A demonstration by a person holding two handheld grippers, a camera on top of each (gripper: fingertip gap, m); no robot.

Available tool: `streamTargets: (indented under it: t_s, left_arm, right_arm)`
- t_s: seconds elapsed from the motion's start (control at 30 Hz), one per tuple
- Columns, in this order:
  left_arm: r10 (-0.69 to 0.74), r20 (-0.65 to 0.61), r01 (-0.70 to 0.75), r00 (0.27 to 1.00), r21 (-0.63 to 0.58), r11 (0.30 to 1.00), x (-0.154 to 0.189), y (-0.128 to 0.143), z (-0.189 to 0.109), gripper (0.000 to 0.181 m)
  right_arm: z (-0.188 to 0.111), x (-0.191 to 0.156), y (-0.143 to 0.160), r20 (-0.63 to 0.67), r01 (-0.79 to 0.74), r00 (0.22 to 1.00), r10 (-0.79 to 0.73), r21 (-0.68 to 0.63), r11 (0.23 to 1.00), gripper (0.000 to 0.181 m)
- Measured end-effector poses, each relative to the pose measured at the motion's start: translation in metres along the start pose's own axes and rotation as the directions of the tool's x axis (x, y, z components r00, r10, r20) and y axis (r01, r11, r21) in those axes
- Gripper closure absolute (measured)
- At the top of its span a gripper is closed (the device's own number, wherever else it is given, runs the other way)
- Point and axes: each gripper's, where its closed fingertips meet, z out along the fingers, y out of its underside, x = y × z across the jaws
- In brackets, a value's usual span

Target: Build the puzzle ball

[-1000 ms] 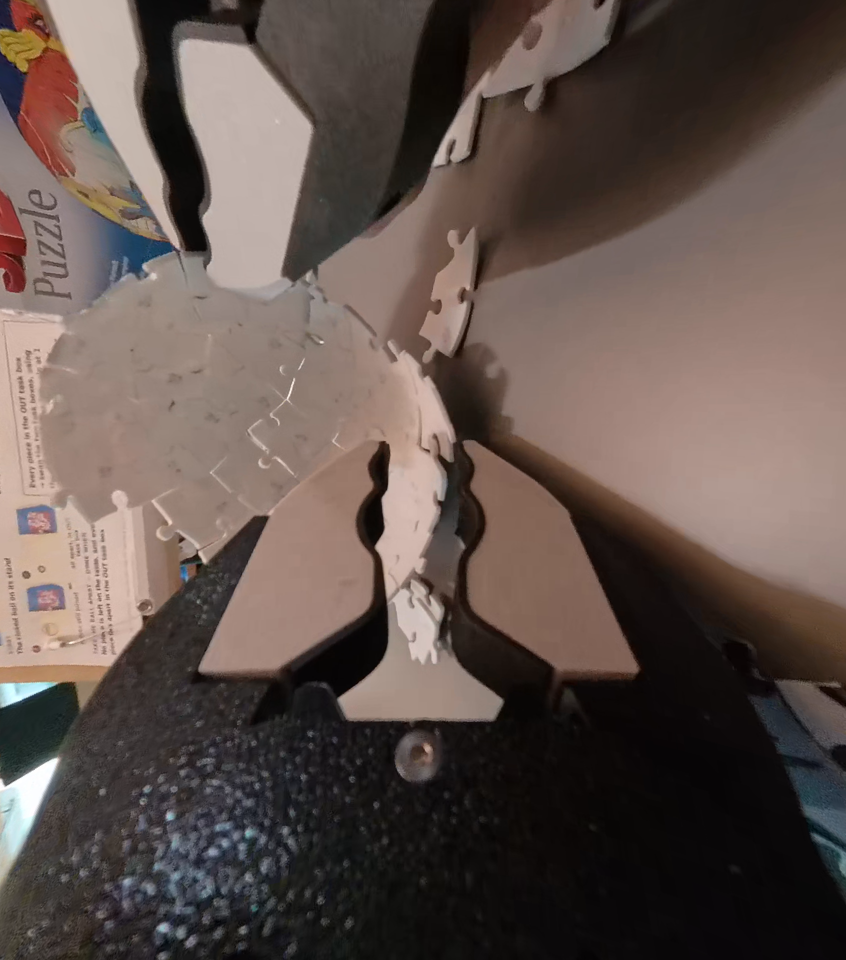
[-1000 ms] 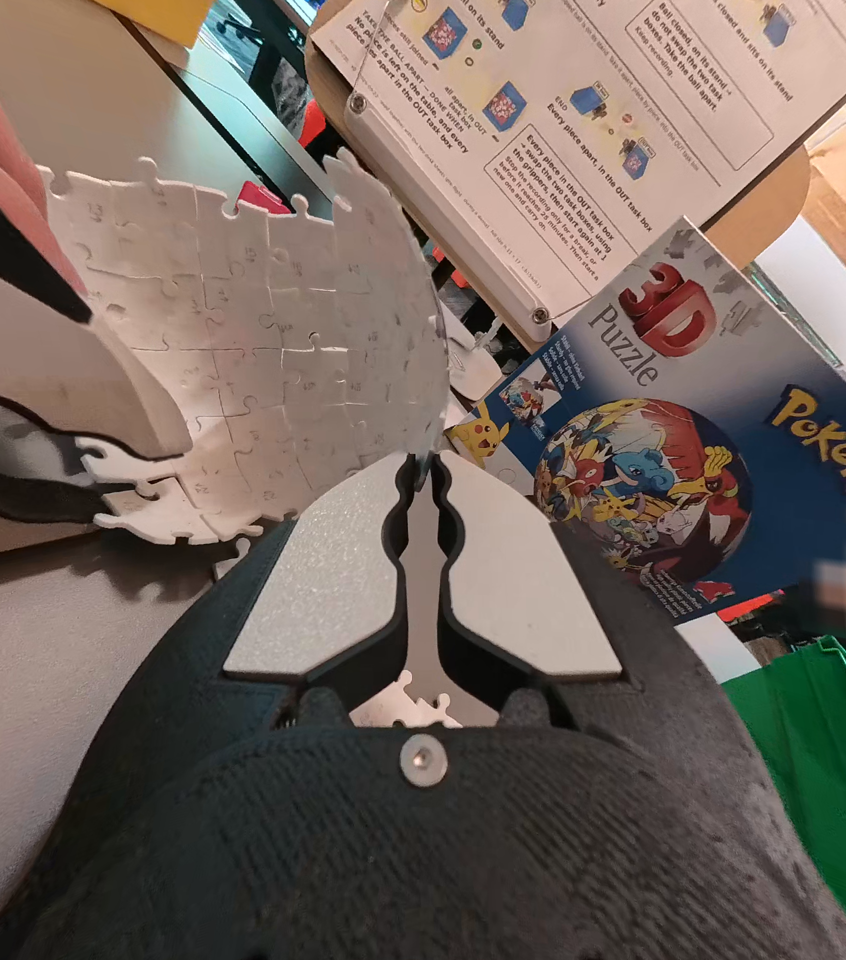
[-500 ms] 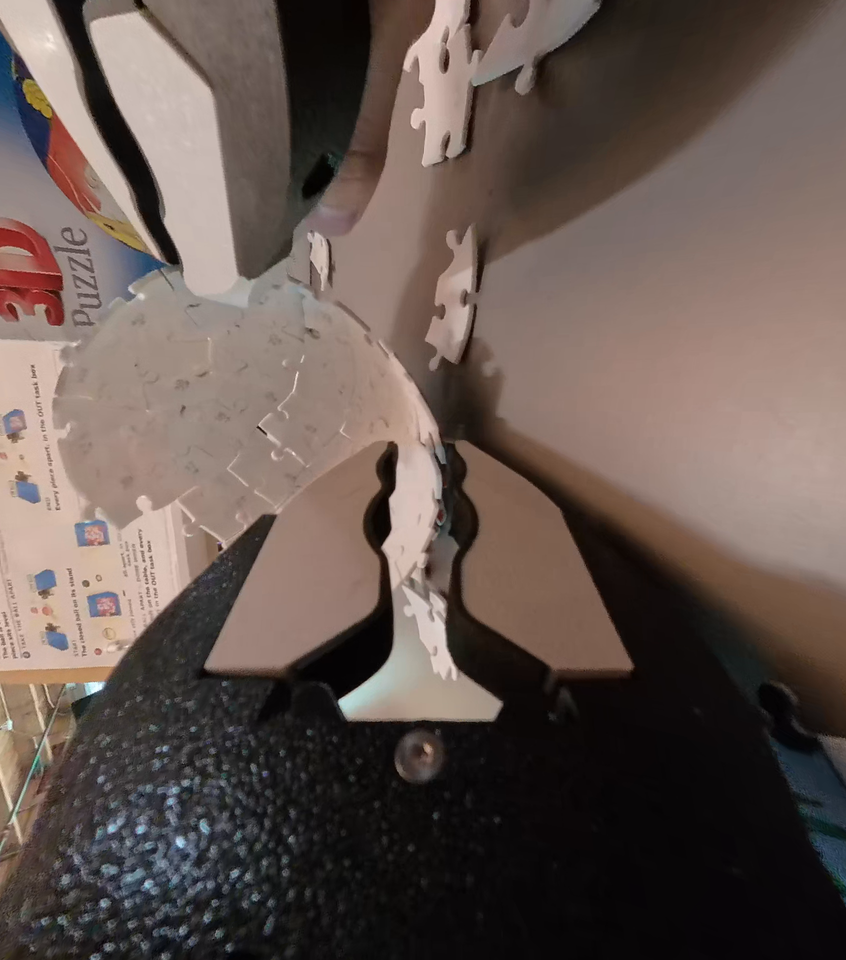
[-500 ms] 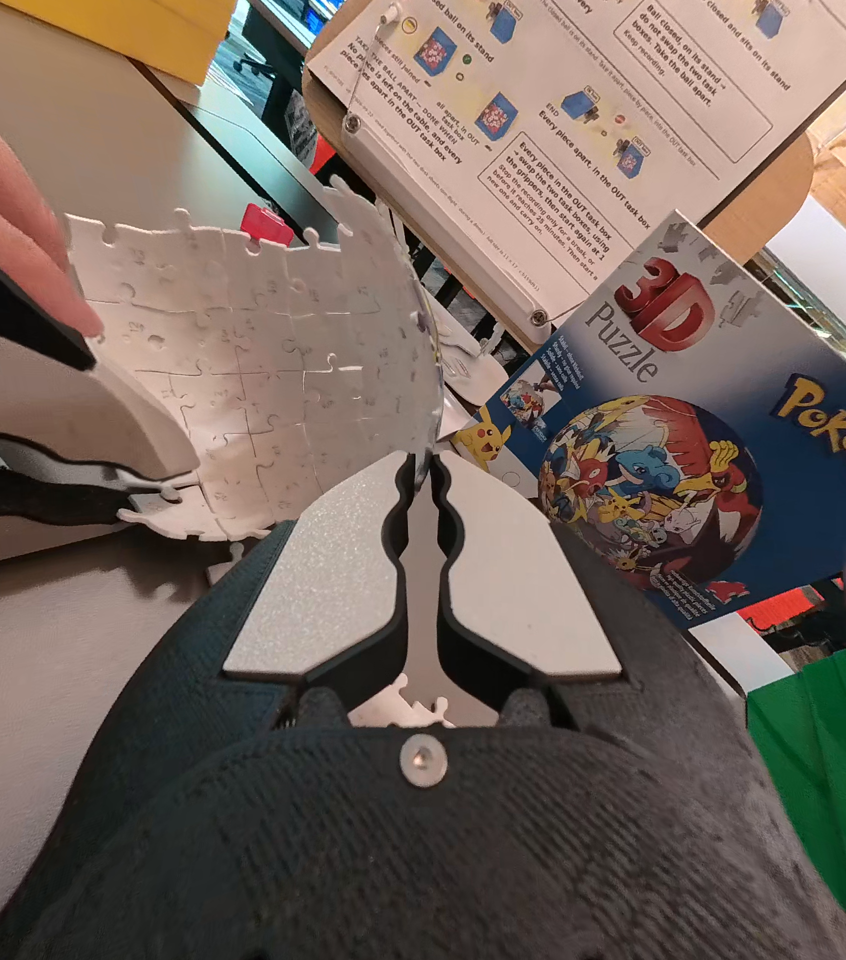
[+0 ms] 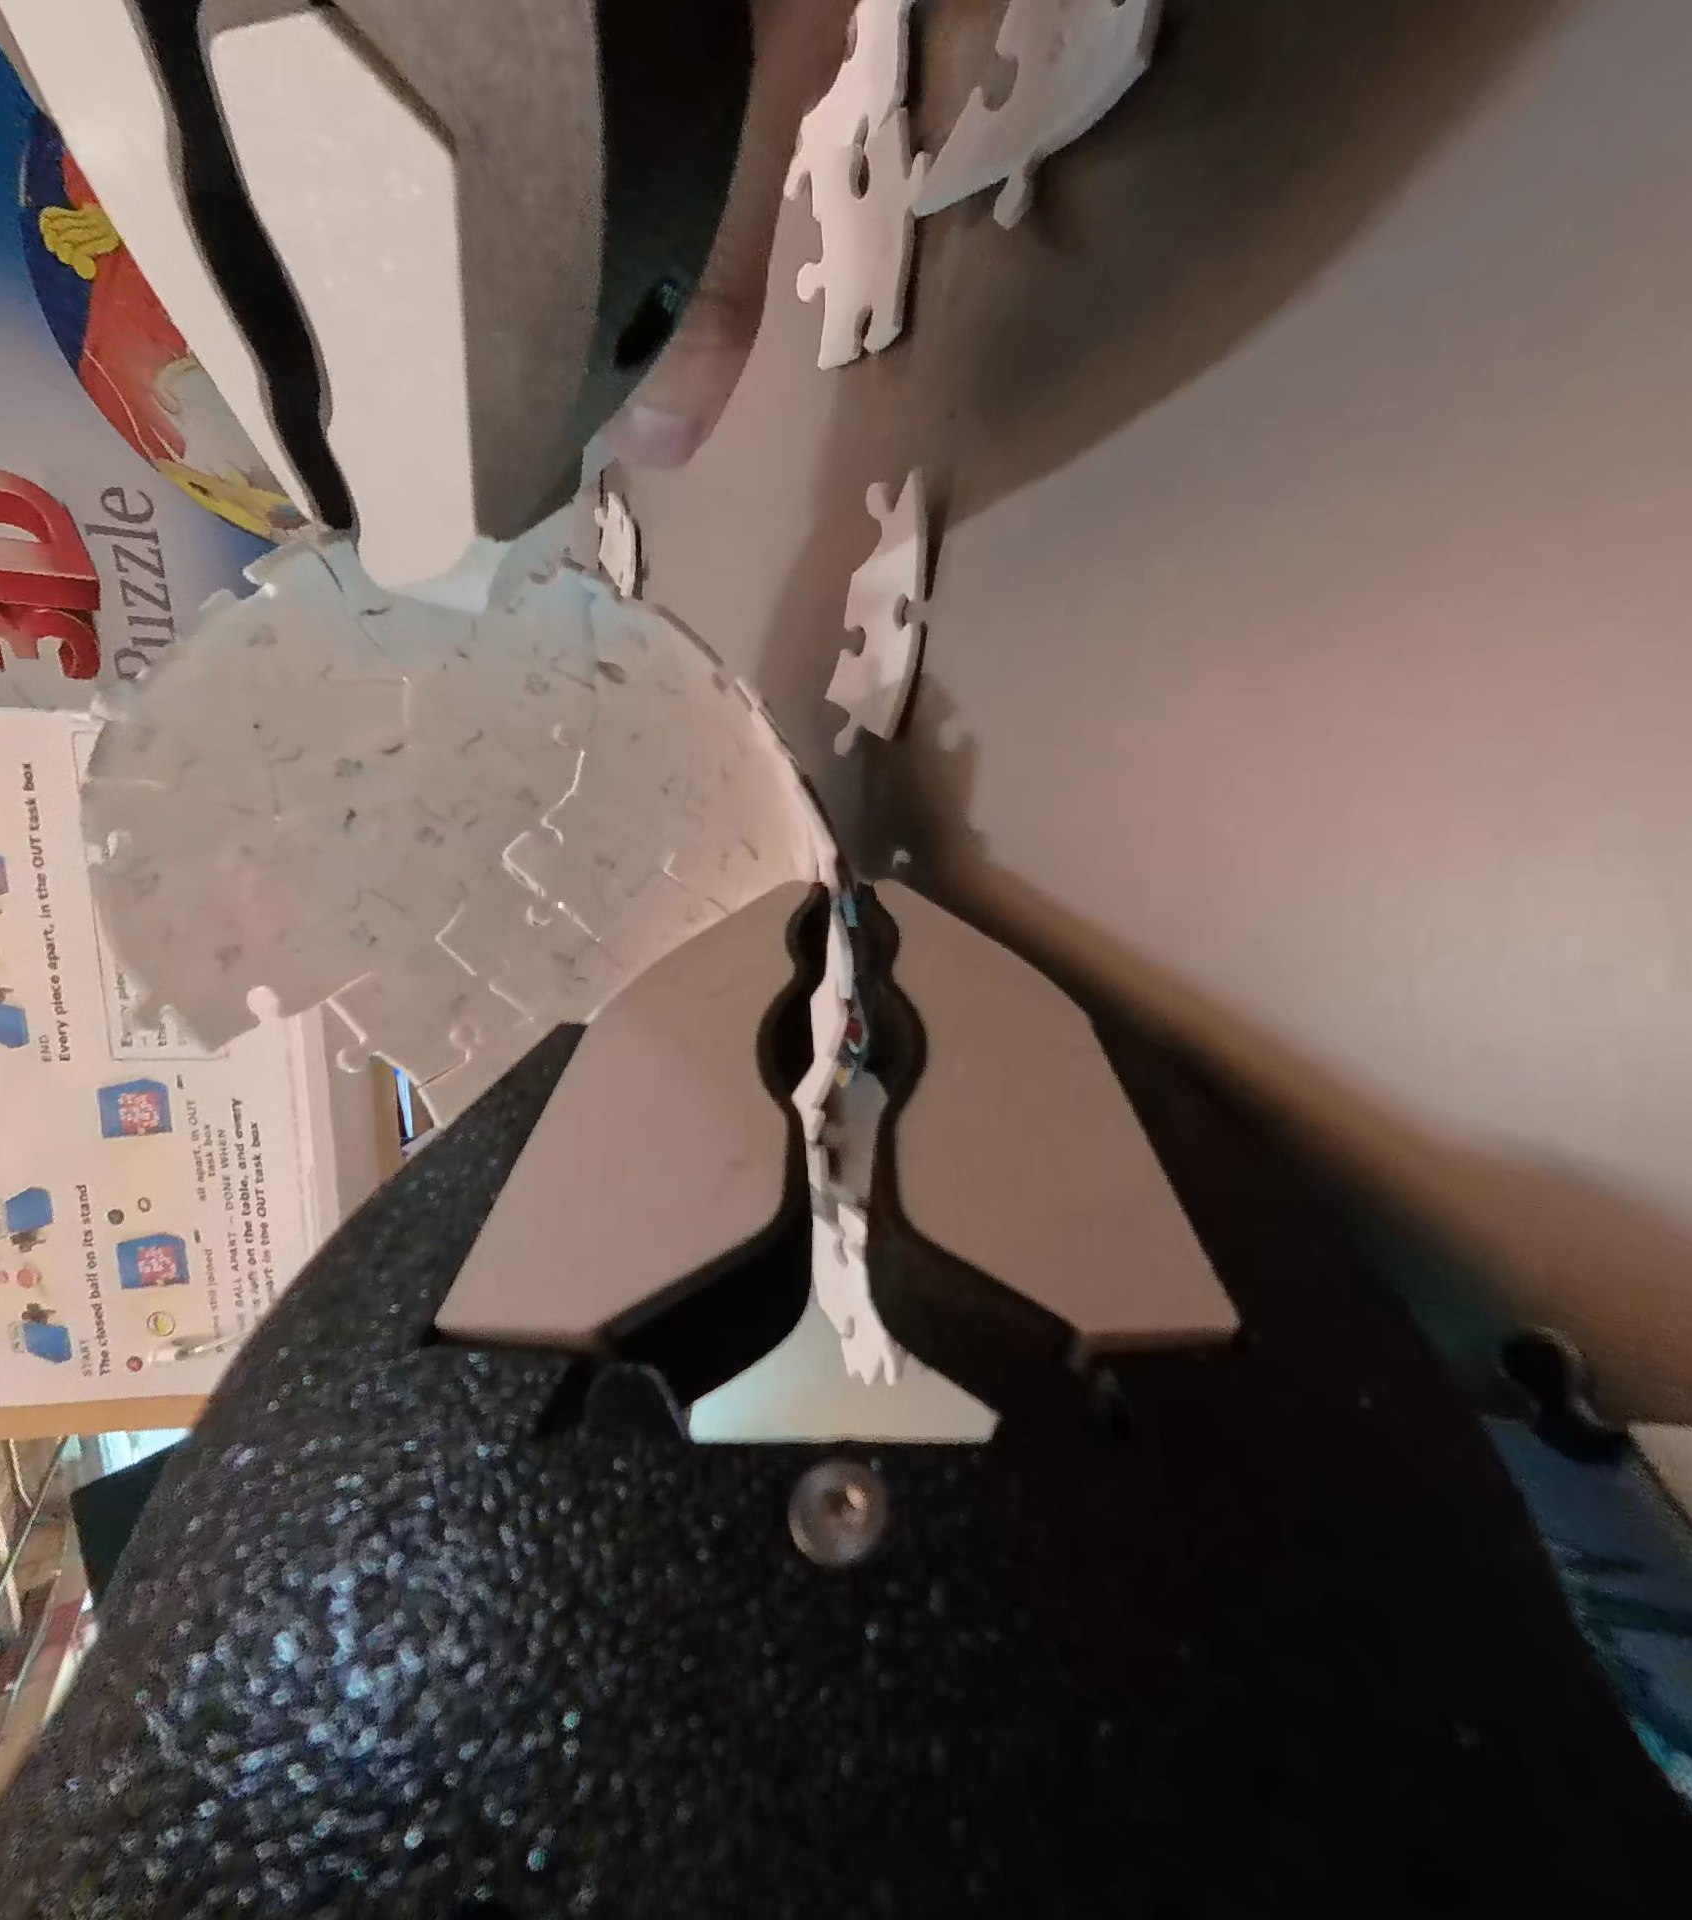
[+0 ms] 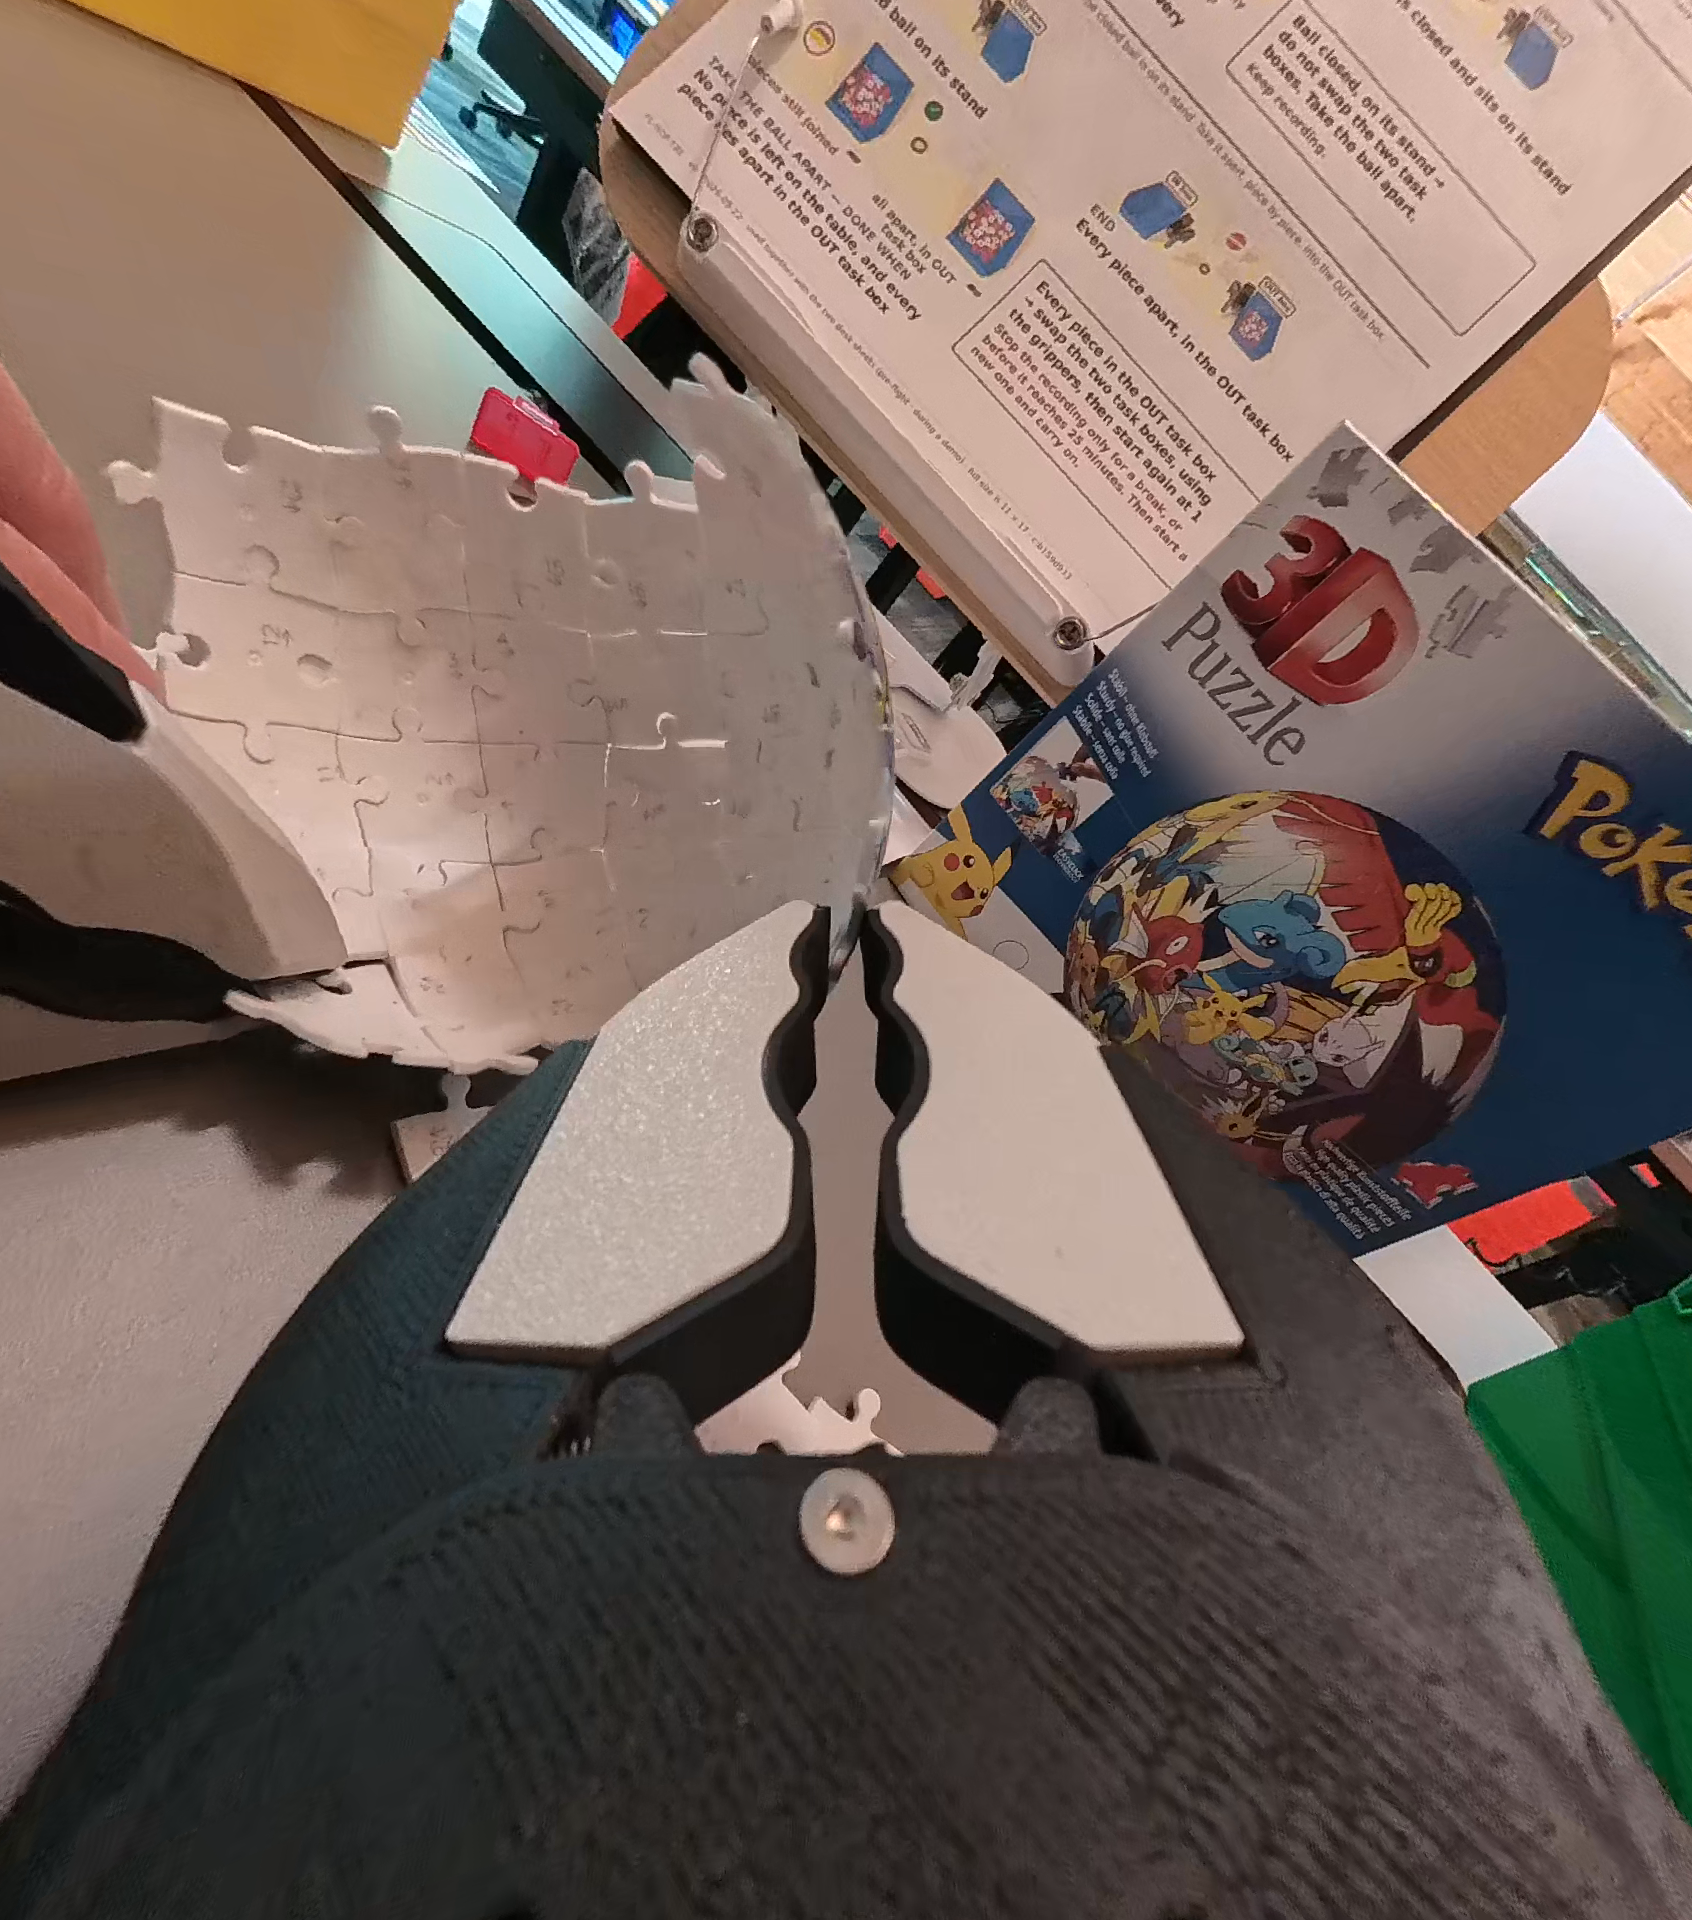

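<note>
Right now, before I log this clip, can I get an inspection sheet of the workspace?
Surface: grey table, partly in shadow.
Job's things: curved white shell of joined puzzle pieces, held off the table, open at the top; loose pieces lie on the table.
Clutter: puzzle box standing behind the shell; green bag at right.
Grippers: left claw shut on the shell's edge; right claw shut on the opposite edge.
Cables: nothing seen.
Surroundings: instruction sheet on a board; another desk behind; a fingertip beside the right claw.
</note>
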Motion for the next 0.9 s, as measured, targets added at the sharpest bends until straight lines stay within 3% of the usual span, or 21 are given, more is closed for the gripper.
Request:
streamTargets:
  t_s: [0.23, 0.33, 0.5, 0.57, 0.67, 0.8, 0.9]
  left_arm:
    - [0.061, -0.011, -0.061, 0.998, 0.015, 0.998, -0.003, 0.001, -0.004, 0.176]
    - [0.055, 0.036, -0.056, 0.998, 0.014, 0.998, -0.006, 0.002, -0.005, 0.167]
    - [-0.011, -0.004, 0.011, 1.000, 0.050, 0.999, -0.004, -0.006, -0.009, 0.152]
    - [-0.064, -0.043, 0.067, 0.997, 0.084, 0.994, -0.003, -0.013, -0.011, 0.156]
    - [-0.104, -0.064, 0.110, 0.993, 0.099, 0.989, -0.002, -0.018, -0.011, 0.177]
    - [-0.135, -0.065, 0.141, 0.989, 0.105, 0.984, -0.003, -0.018, -0.012, 0.178]
    - [-0.245, -0.095, 0.255, 0.965, 0.115, 0.960, -0.003, -0.018, -0.014, 0.179]
  right_arm:
    - [0.000, 0.000, 0.000, -0.006, 0.033, 0.999, -0.033, 0.006, 0.999, 0.175]
    - [0.000, 0.000, 0.001, -0.010, 0.042, 0.999, -0.042, 0.006, 0.999, 0.174]
    - [0.001, 0.000, 0.001, -0.018, 0.044, 0.999, -0.044, 0.003, 0.999, 0.175]
    - [0.001, 0.000, 0.001, -0.018, 0.044, 0.999, -0.044, 0.004, 0.999, 0.175]
    - [0.001, 0.000, 0.000, -0.018, 0.044, 0.999, -0.044, 0.007, 0.999, 0.175]
    - [0.000, 0.000, 0.000, -0.021, 0.045, 0.999, -0.045, 0.008, 0.999, 0.175]
    - [0.000, 0.000, 0.000, -0.024, 0.054, 0.998, -0.054, 0.010, 0.998, 0.175]
